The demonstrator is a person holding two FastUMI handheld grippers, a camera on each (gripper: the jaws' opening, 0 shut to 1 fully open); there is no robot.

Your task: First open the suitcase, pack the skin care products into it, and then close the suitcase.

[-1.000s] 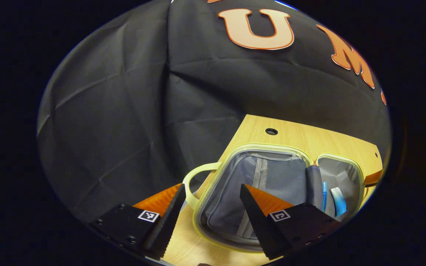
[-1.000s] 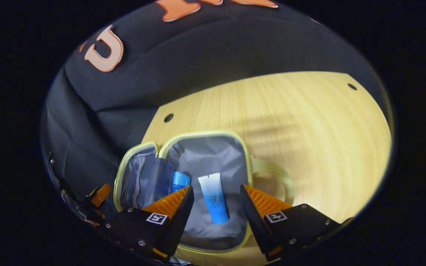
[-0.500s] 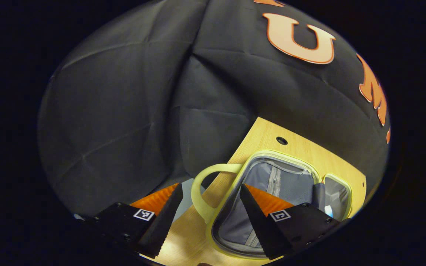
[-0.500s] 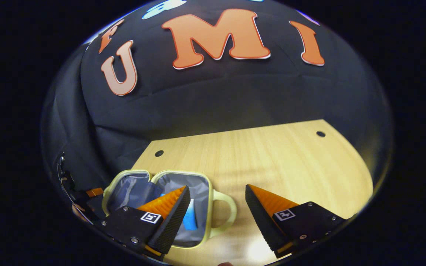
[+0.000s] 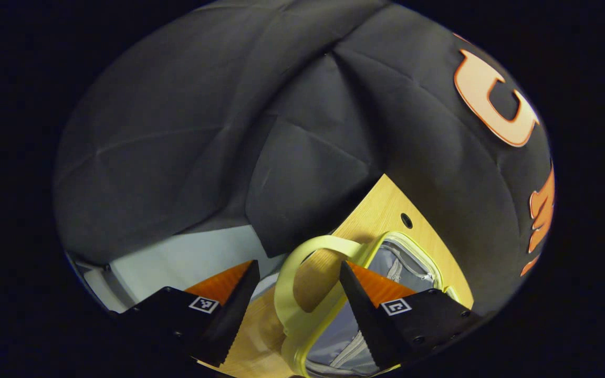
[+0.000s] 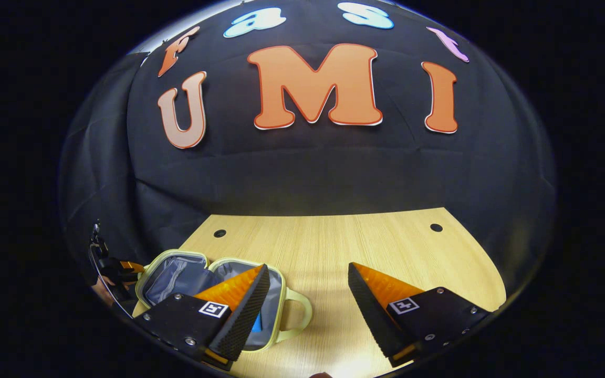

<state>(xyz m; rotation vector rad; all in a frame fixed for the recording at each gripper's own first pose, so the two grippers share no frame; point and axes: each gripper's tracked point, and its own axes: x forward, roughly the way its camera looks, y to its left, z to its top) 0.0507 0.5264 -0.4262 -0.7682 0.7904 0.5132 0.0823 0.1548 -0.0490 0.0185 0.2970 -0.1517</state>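
The small suitcase (image 6: 176, 270) lies open on the wooden table (image 6: 334, 241), both grey-lined halves facing up, rim pale yellow-green. A blue tube (image 6: 257, 324) peeks out of its right half behind my right finger. My right gripper (image 6: 308, 266) is open and holds nothing, hovering over bare table to the right of the case's handle (image 6: 298, 314). In the left gripper view the looped handle (image 5: 302, 294) of the left half (image 5: 402, 260) sits between the fingers of my open left gripper (image 5: 298, 265). Whether they touch it is unclear. That left gripper (image 6: 118, 268) appears at the table's far left.
The black cloth wall closes off the back and left of the table. Small round holes (image 6: 219, 233) (image 6: 436, 227) sit near the table's rear corners. A pale floor (image 5: 187, 257) lies past the table's left edge in the left gripper view.
My right gripper has drawn back and up from over the open case, leaving the tube inside. My left gripper has swung left along the case until the handle lies between its fingers.
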